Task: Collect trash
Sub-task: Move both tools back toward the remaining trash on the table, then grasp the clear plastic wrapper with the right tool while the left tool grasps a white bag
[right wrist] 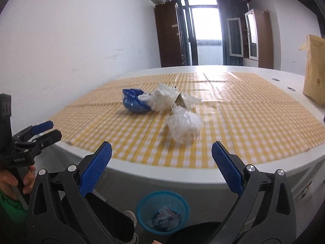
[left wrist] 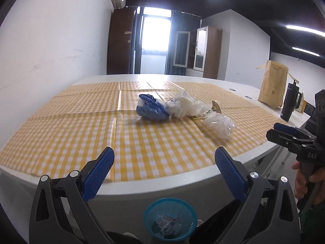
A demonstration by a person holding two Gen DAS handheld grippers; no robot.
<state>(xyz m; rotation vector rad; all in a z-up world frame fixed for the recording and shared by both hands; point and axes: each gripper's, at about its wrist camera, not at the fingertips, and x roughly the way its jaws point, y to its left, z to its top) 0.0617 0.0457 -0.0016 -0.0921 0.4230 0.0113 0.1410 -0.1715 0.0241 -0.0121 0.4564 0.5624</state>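
Left gripper (left wrist: 164, 158): jaws spread wide, nothing between the blue pads, held off the near edge of the table (left wrist: 142, 185).
Right gripper (right wrist: 161, 152): jaws also spread wide and empty, level with the same near edge.
Trash pile (left wrist: 182, 109): on the yellow checked cloth (left wrist: 81, 126) around mid-table, at about 12 o'clock from the left gripper and 12 o'clock from the right.
Long axis of the pile: runs across the table, left to right, sloping slightly toward the near edge at its right end.
Blue wrapper (left wrist: 150, 109): crumpled, at the 9 o'clock end of the pile, touching the white plastic (left wrist: 186, 105).
Clear bag (left wrist: 219, 126): crumpled, at the 4 o'clock end, nearest the table edge.
Blue basket (left wrist: 170, 217): on the floor below the table, at 6 o'clock, with crumpled scraps inside.
Paper bag (left wrist: 274, 83): upright at 2 o'clock, beside a black mug (left wrist: 289, 101).
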